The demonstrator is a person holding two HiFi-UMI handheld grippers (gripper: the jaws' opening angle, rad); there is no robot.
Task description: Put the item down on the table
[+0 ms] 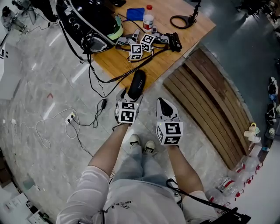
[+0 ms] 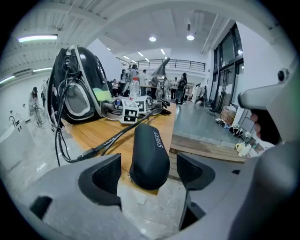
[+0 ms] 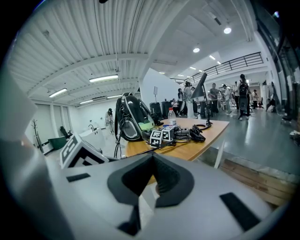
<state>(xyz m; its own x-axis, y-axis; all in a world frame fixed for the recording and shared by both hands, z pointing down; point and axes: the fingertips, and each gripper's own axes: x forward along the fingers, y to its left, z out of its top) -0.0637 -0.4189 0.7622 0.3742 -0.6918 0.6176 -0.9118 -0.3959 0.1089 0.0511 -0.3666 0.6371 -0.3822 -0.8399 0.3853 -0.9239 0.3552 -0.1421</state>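
A black oblong case (image 1: pixel 137 84) marked with white print lies on the wooden table (image 1: pixel 175 52), its near end at the table's near edge. My left gripper (image 1: pixel 127 95) sits just behind it, open wide. In the left gripper view the case (image 2: pixel 150 154) stands between the two pads (image 2: pixel 101 176) with a gap on each side. My right gripper (image 1: pixel 164 106) hangs beside it over the floor, to the right of the case. In the right gripper view its jaws (image 3: pixel 152 176) are shut with nothing in them.
On the table are a black bag (image 1: pixel 87 22), a water bottle (image 1: pixel 148 18), a blue cloth (image 1: pixel 135 13), spare grippers with marker cubes (image 1: pixel 142 43) and cables. Wooden planks (image 1: pixel 210 100) lie on the floor to the right, and a power strip (image 1: pixel 70 118) to the left.
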